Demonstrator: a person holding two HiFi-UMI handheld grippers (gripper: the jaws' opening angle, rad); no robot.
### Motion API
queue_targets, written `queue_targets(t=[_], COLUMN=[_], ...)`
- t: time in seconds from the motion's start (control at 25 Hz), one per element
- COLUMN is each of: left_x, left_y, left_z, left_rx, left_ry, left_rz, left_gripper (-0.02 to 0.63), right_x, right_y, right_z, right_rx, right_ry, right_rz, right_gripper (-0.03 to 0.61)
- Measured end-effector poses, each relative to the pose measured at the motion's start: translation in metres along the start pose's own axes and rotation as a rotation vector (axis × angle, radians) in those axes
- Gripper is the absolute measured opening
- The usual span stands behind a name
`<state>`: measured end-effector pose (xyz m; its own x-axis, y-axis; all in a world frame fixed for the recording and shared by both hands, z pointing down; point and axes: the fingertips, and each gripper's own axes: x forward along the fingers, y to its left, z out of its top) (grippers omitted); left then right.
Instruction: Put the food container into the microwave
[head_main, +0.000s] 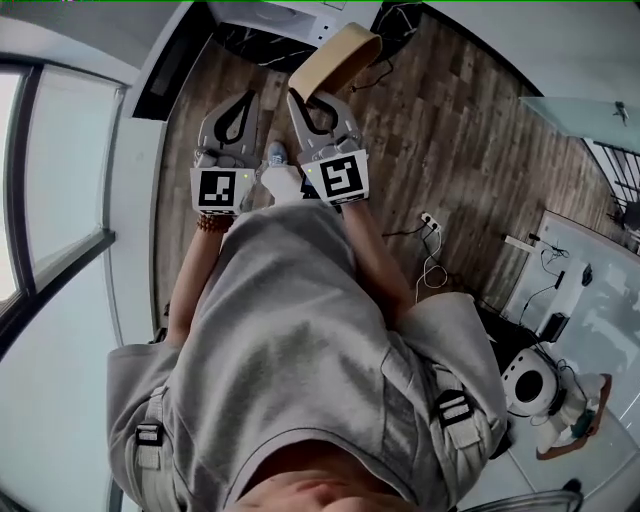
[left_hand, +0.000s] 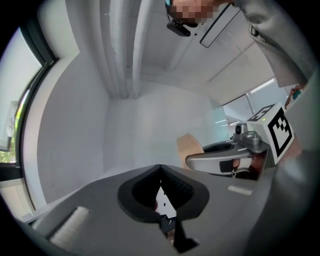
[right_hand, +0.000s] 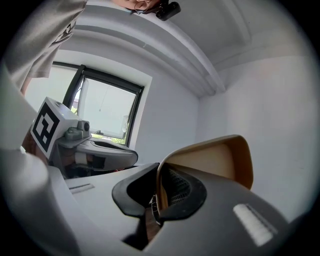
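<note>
Tan food container (right_hand: 212, 160) clamped in right claw (right_hand: 158, 175)

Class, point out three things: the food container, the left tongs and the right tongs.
food container (head_main: 335, 55): head view, on its tan wall.
left tongs (left_hand: 160, 168): left gripper view, where the two tips meet.
right tongs (right_hand: 158, 172): right gripper view, between the tips clamping the container's rim.

Upper centre: white appliance (head_main: 290, 15) on dark table (head_main: 245, 42) blocks the way ahead. Food container (head_main: 335, 55), clamped in right tool (head_main: 312, 100), juts toward it. Left tool (head_main: 243, 100) just beside, narrow gap between. Wood floor (head_main: 470, 130) at right open; cables (head_main: 430, 255) lower right.
</note>
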<state>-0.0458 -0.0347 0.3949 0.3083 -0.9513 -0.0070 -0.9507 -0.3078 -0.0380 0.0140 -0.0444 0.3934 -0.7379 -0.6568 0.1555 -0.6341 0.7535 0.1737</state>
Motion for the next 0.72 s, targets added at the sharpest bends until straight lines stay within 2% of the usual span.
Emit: queue_targets(t=[0.12,0.24,0.4,0.56,0.72], left_x=[0.042,0.072,0.094,0.105,0.117], left_y=[0.012,0.017,0.023,0.036,0.05], left_z=[-0.003,-0.012,-0.002,0.001,0.0], left_rx=[0.005,-0.03,-0.029,-0.053,-0.032], left_ry=[0.05,0.131,0.084,0.085,0.065], left_rz=[-0.004,-0.001,-0.002,0.003,-0.055], left_gripper=[-0.003,-0.003,-0.003,-0.003,-0.003], right_x=[0.027,0.049,0.073,0.099,0.116], right_y=[-0.035,-0.064,-0.082,-0.085,-0.07], right_z=[0.003,0.002,0.01,-0.003,-0.008], right_rx=[0.022,0.02,-0.019,-0.039,-0.086], right_ry=[-0.019,-0.003,-0.021,0.019,-0.011], right_rz=[0.007,0.016,0.032,0.069,0.14], right_gripper=[0.031,0.031,0.031,0.031,0.031])
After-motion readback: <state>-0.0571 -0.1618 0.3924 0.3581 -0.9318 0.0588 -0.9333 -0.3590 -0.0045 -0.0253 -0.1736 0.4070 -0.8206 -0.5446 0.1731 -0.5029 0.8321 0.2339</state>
